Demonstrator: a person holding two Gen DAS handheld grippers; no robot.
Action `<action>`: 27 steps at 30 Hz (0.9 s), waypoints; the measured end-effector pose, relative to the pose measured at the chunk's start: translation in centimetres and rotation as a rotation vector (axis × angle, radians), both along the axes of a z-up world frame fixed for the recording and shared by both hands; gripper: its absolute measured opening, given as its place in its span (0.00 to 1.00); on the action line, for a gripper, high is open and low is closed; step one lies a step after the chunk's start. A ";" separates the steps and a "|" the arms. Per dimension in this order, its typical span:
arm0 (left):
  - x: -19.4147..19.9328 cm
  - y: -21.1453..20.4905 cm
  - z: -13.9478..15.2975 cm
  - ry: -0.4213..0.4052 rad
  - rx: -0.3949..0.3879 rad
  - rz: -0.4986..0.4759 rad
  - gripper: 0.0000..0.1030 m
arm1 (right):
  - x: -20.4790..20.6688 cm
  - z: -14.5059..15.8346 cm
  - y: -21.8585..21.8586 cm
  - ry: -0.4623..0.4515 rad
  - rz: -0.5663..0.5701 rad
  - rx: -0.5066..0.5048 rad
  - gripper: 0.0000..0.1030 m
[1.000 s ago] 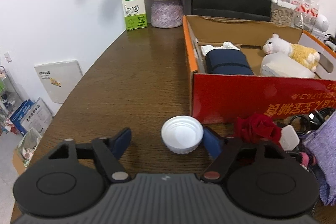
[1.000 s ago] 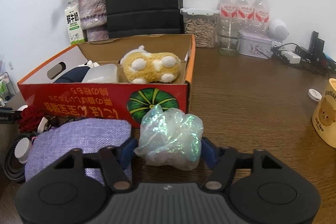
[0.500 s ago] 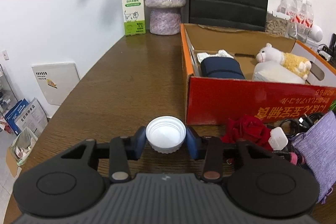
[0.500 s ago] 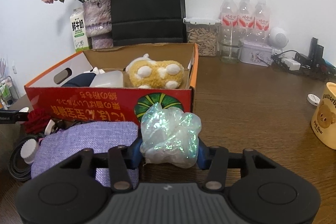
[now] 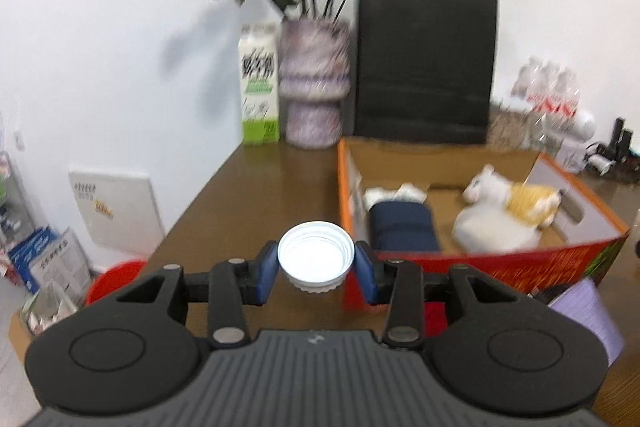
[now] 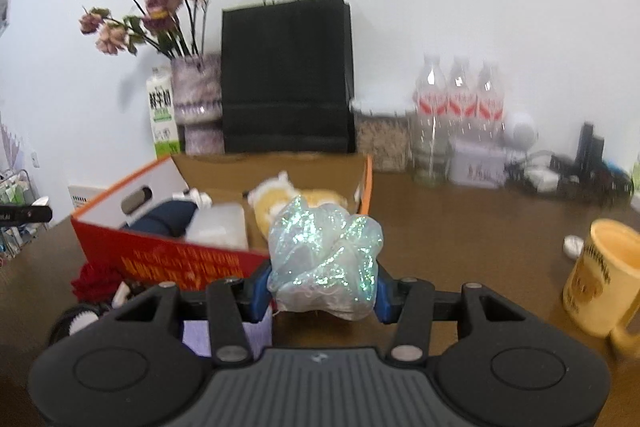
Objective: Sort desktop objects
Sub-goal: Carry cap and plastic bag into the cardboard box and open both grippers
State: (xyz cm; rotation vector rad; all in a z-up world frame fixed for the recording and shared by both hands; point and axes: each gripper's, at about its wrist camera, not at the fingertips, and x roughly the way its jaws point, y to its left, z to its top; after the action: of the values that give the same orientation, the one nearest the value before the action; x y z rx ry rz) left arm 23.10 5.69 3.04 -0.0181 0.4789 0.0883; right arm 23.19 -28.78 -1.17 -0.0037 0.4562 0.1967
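My left gripper (image 5: pixel 316 269) is shut on a white plastic lid (image 5: pixel 316 255) and holds it in the air, left of the red-and-orange cardboard box (image 5: pixel 520 263). My right gripper (image 6: pixel 322 289) is shut on a crumpled iridescent bag (image 6: pixel 324 255) and holds it above the table, in front of the box's near right corner (image 6: pixel 180 259). The box holds a yellow-and-white plush toy (image 5: pixel 512 199), a navy pouch (image 5: pixel 400 227) and a white plastic container (image 6: pixel 216 227).
In front of the box lie a red fabric flower (image 6: pixel 96 279), a purple cloth pouch (image 5: pixel 588 315) and a cable. A yellow mug (image 6: pixel 600 279) stands at the right. A milk carton (image 5: pixel 260 87), vase, black paper bag (image 6: pixel 288 75), bottles (image 6: pixel 460 107) and a jar line the back.
Both grippers closed on their objects and lifted them off the table. The left one rose with the lid, the right one rose with the iridescent bag toward the box.
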 end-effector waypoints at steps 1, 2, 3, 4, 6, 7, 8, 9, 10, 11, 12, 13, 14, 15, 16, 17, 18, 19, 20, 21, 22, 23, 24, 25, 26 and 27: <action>0.0 -0.3 0.5 -0.016 0.002 -0.010 0.40 | 0.1 0.4 0.1 -0.009 0.007 -0.001 0.46; 0.2 -0.7 1.1 -0.030 0.005 -0.021 0.40 | 0.3 0.8 0.3 -0.016 0.012 -0.004 0.46; 0.3 -1.0 1.5 -0.044 0.005 -0.029 0.40 | 0.5 1.1 0.5 -0.023 0.016 -0.008 0.46; 0.4 -1.4 1.9 -0.057 0.002 -0.037 0.40 | 0.6 1.4 0.7 -0.032 0.022 -0.012 0.46; 0.8 -2.2 2.7 -0.077 -0.002 -0.057 0.40 | 1.1 2.0 1.1 -0.047 0.036 -0.014 0.46; 1.1 -2.6 3.1 -0.087 -0.004 -0.067 0.40 | 1.5 2.3 1.4 -0.052 0.041 -0.013 0.46; 1.3 -3.0 3.3 -0.095 -0.006 -0.076 0.40 | 1.9 2.6 1.6 -0.056 0.045 -0.012 0.46; 1.7 -3.6 3.6 -0.103 -0.009 -0.087 0.40 | 2.3 2.9 1.9 -0.062 0.051 -0.011 0.46; 2.0 -4.0 3.8 -0.108 -0.014 -0.095 0.40 | 2.7 3.1 2.3 -0.068 0.057 -0.010 0.46; 2.5 -4.4 4.0 -0.111 -0.020 -0.105 0.40 | 3.0 3.3 2.6 -0.073 0.061 -0.009 0.46; 2.8 -4.9 4.0 -0.113 -0.025 -0.115 0.40 | 3.4 3.5 3.0 -0.079 0.067 -0.008 0.46; 3.2 -5.3 4.1 -0.113 -0.030 -0.122 0.40 | 3.8 3.7 3.4 -0.084 0.074 -0.006 0.46; 3.6 -5.8 4.0 -0.110 -0.035 -0.127 0.40 | 4.2 3.8 3.7 -0.085 0.078 -0.002 0.46; 4.1 -6.1 3.9 -0.106 -0.041 -0.134 0.40 | 4.6 3.9 4.0 -0.084 0.083 0.001 0.46; 4.5 -6.4 3.8 -0.101 -0.047 -0.139 0.40 | 4.9 3.8 4.3 -0.082 0.090 0.003 0.46; 4.9 -6.7 3.6 -0.093 -0.052 -0.143 0.40 | 5.3 3.7 4.6 -0.078 0.095 0.002 0.46; 5.4 -7.0 3.4 -0.083 -0.057 -0.144 0.40 | 5.7 3.6 5.0 -0.072 0.101 -0.001 0.46; 5.9 -7.2 3.2 -0.074 -0.062 -0.145 0.40 | 6.2 3.4 5.3 -0.065 0.107 -0.005 0.46; 6.4 -7.3 3.0 -0.065 -0.066 -0.144 0.40 | 6.6 3.2 5.5 -0.057 0.110 -0.007 0.46; 6.8 -7.5 2.7 -0.055 -0.069 -0.144 0.40 | 7.1 2.9 5.7 -0.047 0.112 -0.010 0.46; 7.3 -7.6 2.5 -0.046 -0.070 -0.143 0.40 | 7.7 2.6 5.9 -0.036 0.112 -0.014 0.46; 7.8 -7.8 2.2 -0.036 -0.068 -0.142 0.40 | 8.2 2.2 6.0 -0.024 0.111 -0.018 0.46; 8.3 -8.1 1.8 -0.022 -0.063 -0.143 0.40 | 8.8 1.8 6.1 -0.010 0.111 -0.021 0.46; 8.8 -8.3 1.4 -0.006 -0.058 -0.146 0.40 | 9.3 1.4 6.2 0.005 0.109 -0.023 0.46; 9.1 -8.4 1.0 0.008 -0.055 -0.150 0.40 | 9.7 1.0 6.2 0.018 0.107 -0.025 0.46; 9.4 -8.6 0.5 0.027 -0.049 -0.157 0.40 | 10.1 0.5 6.2 0.034 0.103 -0.028 0.46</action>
State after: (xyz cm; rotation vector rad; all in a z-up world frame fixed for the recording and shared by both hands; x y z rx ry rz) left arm 32.53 -2.94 3.54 -0.0270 0.5074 -0.0772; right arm 33.26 -22.60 -0.69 -0.0516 0.4930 0.2924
